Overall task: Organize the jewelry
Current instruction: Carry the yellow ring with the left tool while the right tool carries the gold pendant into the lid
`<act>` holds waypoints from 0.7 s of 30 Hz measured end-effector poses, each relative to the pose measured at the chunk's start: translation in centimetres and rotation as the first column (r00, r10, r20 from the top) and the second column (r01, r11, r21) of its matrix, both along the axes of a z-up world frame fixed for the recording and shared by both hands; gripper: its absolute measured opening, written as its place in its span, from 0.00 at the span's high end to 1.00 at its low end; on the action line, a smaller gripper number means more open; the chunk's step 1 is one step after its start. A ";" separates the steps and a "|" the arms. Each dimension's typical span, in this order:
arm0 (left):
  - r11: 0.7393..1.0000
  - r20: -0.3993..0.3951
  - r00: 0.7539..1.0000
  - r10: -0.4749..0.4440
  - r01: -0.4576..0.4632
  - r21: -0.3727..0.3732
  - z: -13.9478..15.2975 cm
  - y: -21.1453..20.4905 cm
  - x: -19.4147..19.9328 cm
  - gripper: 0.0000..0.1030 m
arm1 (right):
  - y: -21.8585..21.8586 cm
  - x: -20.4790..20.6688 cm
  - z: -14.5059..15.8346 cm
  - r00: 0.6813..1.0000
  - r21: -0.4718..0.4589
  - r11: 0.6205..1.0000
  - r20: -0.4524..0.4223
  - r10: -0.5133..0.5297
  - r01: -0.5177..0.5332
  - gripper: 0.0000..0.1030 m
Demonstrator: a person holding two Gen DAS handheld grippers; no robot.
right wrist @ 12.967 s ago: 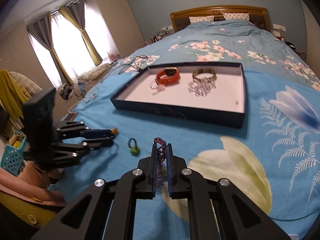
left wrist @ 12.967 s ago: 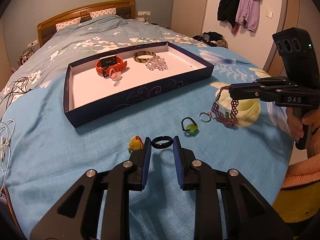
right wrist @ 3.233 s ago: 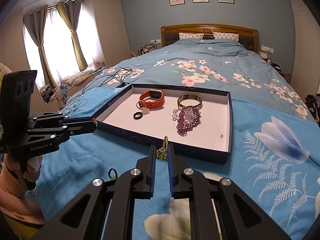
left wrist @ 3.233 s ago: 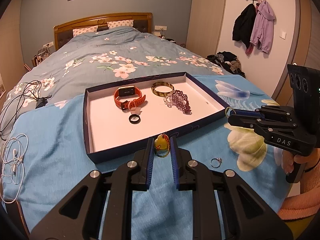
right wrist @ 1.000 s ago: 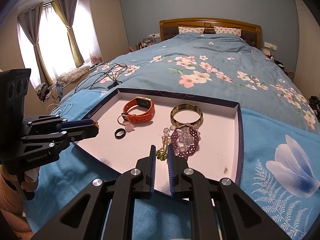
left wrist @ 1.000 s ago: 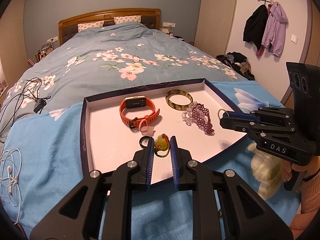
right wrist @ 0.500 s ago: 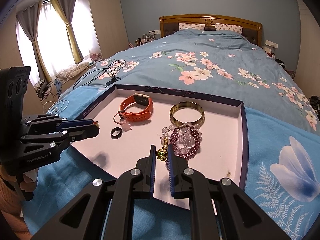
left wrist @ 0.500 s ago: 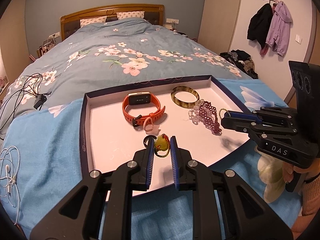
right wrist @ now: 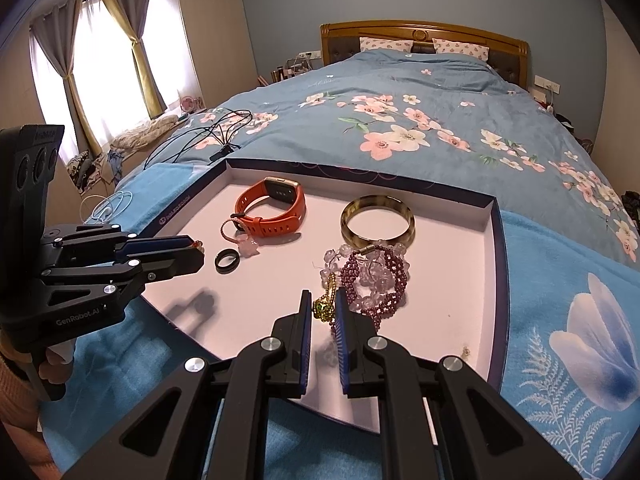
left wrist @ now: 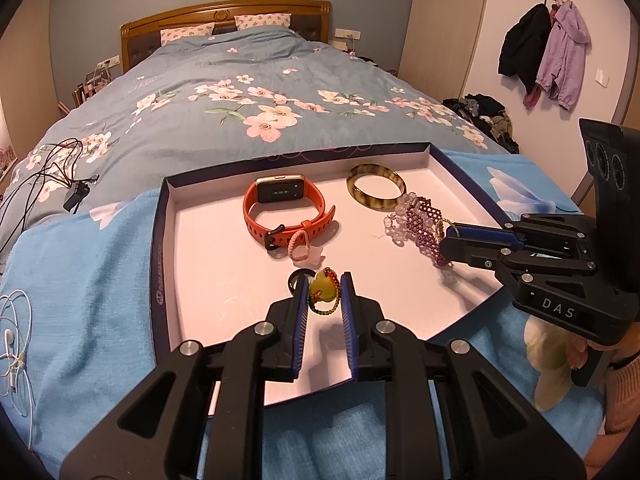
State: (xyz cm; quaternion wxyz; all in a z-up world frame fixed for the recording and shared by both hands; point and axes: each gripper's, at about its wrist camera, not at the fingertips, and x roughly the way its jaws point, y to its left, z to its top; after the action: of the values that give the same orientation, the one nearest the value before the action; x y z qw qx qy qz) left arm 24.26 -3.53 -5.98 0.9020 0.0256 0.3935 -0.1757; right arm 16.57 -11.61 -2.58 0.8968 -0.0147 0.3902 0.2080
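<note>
A navy tray with a pale floor [left wrist: 208, 240] [right wrist: 460, 248] lies on the blue bedspread. It holds an orange watch [left wrist: 286, 208] [right wrist: 272, 206], a horn bangle [left wrist: 376, 192] [right wrist: 378, 218], a purple bead bracelet [left wrist: 424, 224] [right wrist: 376, 280] and a black ring [left wrist: 296, 278] [right wrist: 227, 260]. My left gripper [left wrist: 324, 294] is shut on a yellow-green pendant bracelet [left wrist: 322, 286] above the tray's near part, by the black ring. My right gripper [right wrist: 323, 308] is shut on a green stone charm with a gold chain [right wrist: 325, 306], beside the purple bracelet.
White earphones [left wrist: 14, 344] lie at the bedspread's left edge and black cables [left wrist: 52, 176] further back. Coats [left wrist: 544, 56] hang on the right wall. The headboard [left wrist: 224, 28] is at the far end. Curtained windows [right wrist: 100, 80] show in the right wrist view.
Both grippers have moved further in over the tray and lower, each keeping its piece. The right one now sits close beside the purple bracelet.
</note>
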 end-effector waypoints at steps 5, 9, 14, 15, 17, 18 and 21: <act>1.000 -0.004 1.000 0.001 -0.001 0.006 -0.1 -0.1 0.3 0.84 | 0.1 0.3 -0.1 1.000 -0.006 1.000 -0.003 0.004 -0.004 0.90; 1.000 -0.010 1.000 0.003 -0.003 0.010 -0.4 -0.1 0.7 0.84 | 0.4 0.6 -0.4 1.000 -0.013 1.000 -0.007 0.007 -0.007 0.90; 1.000 -0.022 1.000 0.009 -0.009 0.010 -0.8 -0.1 1.1 0.84 | 0.5 1.0 -0.7 1.000 -0.016 1.000 -0.016 0.006 -0.006 0.90; 1.000 -0.025 1.000 0.011 -0.011 0.009 -0.9 0.0 1.2 0.84 | 0.5 1.0 -0.7 1.000 -0.018 1.000 -0.017 0.005 -0.005 0.90; 1.000 -0.030 0.999 0.015 -0.015 0.011 -1.0 0.0 1.4 0.84 | 0.5 1.1 -0.8 1.000 -0.020 1.000 -0.019 0.004 -0.004 0.90; 1.000 -0.032 0.999 0.016 -0.016 0.012 -1.1 0.0 1.4 0.84 | 0.5 1.1 -0.9 1.000 -0.022 1.000 -0.019 0.003 -0.003 0.90; 1.000 -0.041 0.999 0.020 -0.020 0.013 -1.4 -0.1 1.7 0.84 | 0.6 1.2 -1.0 1.000 -0.027 1.000 -0.020 0.000 -0.001 0.90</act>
State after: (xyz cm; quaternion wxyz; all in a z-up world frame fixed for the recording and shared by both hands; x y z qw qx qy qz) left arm 25.95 -3.66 -7.33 0.8952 0.0235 0.4134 -0.1647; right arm 17.79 -11.04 -3.57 0.8925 -0.0247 0.4020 0.2031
